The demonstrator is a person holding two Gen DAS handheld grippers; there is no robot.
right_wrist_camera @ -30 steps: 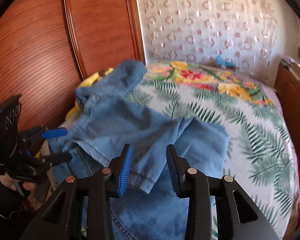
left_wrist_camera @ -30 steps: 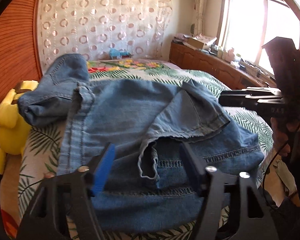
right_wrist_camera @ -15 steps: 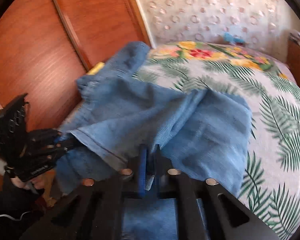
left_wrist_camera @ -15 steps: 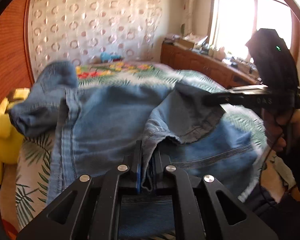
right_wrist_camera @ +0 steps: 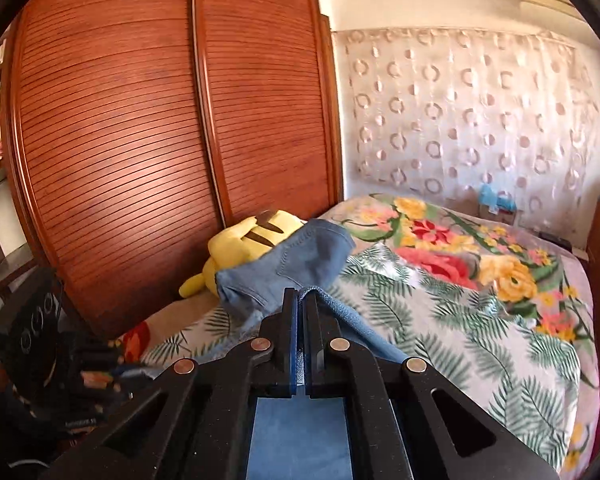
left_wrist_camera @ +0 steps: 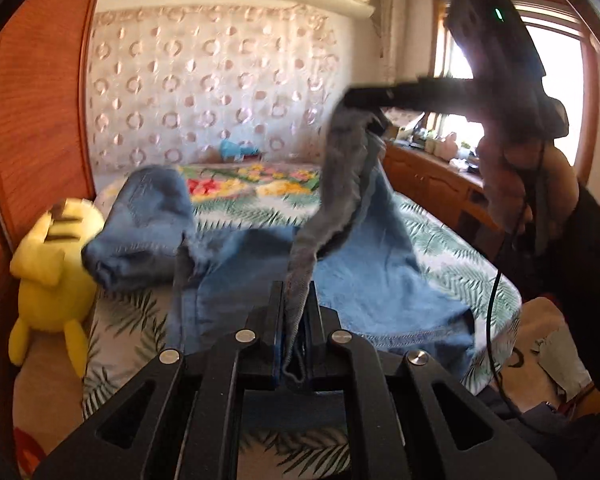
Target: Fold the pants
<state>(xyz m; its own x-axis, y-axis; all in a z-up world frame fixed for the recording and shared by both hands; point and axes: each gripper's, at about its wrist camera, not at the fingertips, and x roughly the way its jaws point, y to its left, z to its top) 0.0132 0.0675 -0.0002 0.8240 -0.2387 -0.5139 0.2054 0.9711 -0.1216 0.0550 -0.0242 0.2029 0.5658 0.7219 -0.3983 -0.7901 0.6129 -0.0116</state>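
Leaf-print bed, jeans hem pinched in left claw, right claw

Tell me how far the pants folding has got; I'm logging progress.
Done: both grippers have hold of the jeans. In hand: the left gripper and right gripper, both shut on denim, hold the hem above the bed. Left: no neat fold yet; the far end lies bunched beside the yellow plush.
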